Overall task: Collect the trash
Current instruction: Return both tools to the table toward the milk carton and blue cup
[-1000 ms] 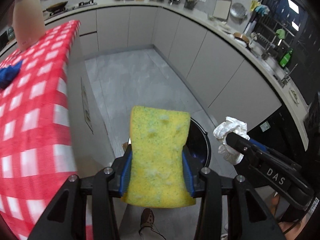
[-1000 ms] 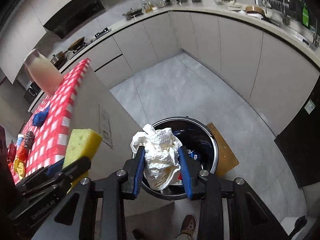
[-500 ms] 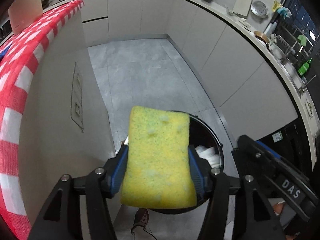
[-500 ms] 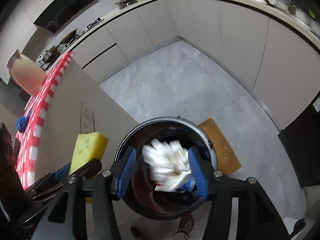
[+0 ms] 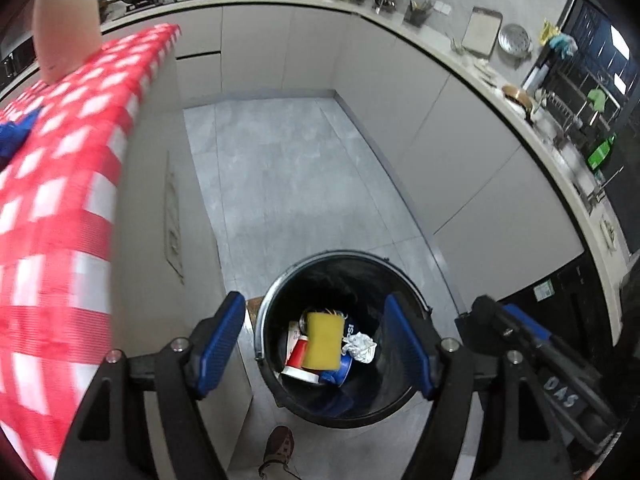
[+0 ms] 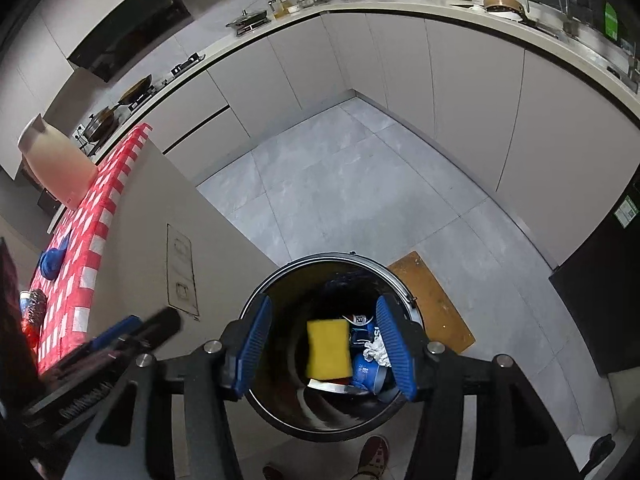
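Both wrist views look steeply down past their own tongs into the black bin on the floor, from above its rim. Each catches the other tongs at its frame edge, plus the checked tabletop leftward.

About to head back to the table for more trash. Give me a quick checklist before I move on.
1. Left claw empty, jaws open, just been opening: ok.
2. Right claw empty, jaws open: ok.
3. Yellow sponge inside the bin: ok.
4. Crumpled paper inside the bin: ok.
5. Nothing caught on the rim: ok.
6. More trash on the checked tablecloth: cannot tell.
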The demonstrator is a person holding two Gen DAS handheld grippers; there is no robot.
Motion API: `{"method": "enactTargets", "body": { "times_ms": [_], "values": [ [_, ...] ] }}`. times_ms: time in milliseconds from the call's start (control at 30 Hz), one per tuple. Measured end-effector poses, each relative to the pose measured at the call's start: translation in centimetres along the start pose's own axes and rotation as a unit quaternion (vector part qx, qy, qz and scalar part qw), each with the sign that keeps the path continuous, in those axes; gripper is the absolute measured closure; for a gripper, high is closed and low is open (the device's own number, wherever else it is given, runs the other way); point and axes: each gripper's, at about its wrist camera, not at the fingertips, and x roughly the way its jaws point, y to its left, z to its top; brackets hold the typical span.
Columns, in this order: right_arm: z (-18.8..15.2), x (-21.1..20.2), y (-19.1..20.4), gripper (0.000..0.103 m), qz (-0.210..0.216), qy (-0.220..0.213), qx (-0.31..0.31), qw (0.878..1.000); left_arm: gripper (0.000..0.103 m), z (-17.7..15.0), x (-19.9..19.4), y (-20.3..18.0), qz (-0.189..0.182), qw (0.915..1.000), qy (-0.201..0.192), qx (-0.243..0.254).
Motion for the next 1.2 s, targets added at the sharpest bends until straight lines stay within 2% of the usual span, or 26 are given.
{"method": "enactTargets", "body": {
  "times_ms": [233, 433, 567, 833, 1033, 1200],
  "values": [
    [-0.3, -2.8, 3.9, 0.046, 0.019, -0.015, -0.014, 1.000, 0.029, 0.5, -5.3, 2.0, -0.004, 0.9996, -0.029, 0.000],
    [-1.5, -5.5, 10.4, 0.046, 0.046, -0.032, -0.049, 0.997, 0.029, -0.3, -10.1, 7.8, 0.013, 0.9981, -0.056, -0.022],
    [-3.1, -6.5, 16.1, 0.044, 0.066, -0.035, -0.073, 0.995, 0.029, -1.7, -13.0, 13.3, 0.037, 0.9956, -0.071, -0.049],
    [-8.4, -7.9, 29.5, 0.044, 0.098, -0.043, -0.119, 0.987, 0.029, -4.4, -19.0, 25.7, 0.082, 0.9875, -0.098, -0.092],
    [-12.2, -7.6, 39.3, 0.044, 0.125, -0.040, -0.145, 0.981, 0.029, -5.5, -21.8, 33.5, 0.121, 0.9816, -0.110, -0.099],
    [-13.7, -6.7, 45.7, 0.044, 0.146, -0.026, -0.176, 0.973, 0.029, -5.5, -22.8, 39.3, 0.143, 0.9752, -0.113, -0.126]
  ]
}}
